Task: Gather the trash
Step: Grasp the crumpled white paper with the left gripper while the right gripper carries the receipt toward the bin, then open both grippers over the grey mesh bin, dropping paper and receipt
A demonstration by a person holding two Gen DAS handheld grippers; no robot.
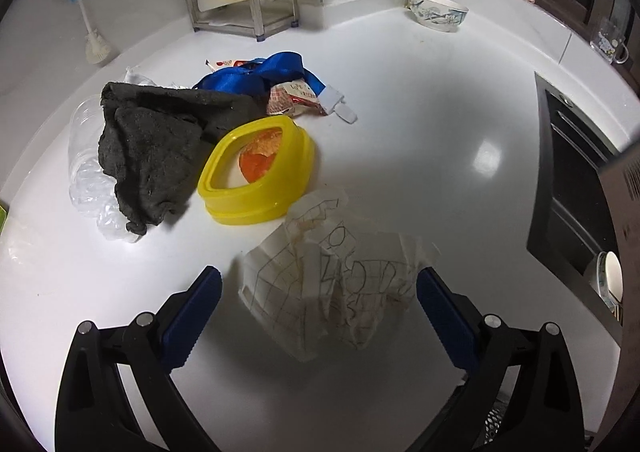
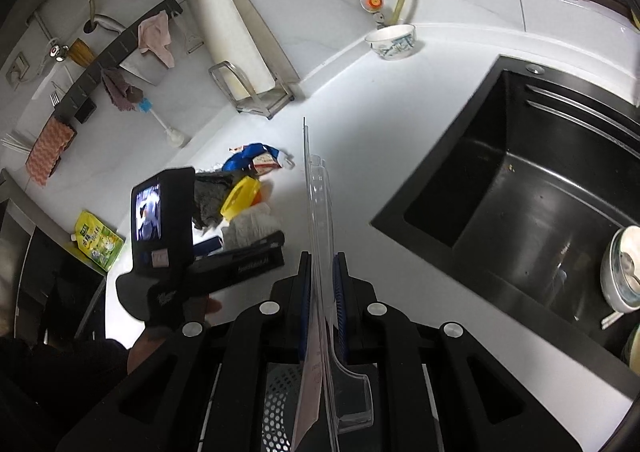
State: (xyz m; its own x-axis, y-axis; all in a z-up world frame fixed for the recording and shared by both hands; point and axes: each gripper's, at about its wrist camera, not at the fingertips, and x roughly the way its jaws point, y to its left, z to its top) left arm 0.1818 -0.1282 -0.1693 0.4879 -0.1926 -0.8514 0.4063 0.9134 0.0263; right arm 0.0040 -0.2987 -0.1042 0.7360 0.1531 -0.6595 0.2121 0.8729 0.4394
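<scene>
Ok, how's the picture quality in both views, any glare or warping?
Left wrist view: a bright glare patch on the white counter, whose back edge bows from fisheye distortion; the crumpled paper is sharp. Right wrist view: the black sink is dim, and the clear plastic sheet blurs toward the lens.
</scene>
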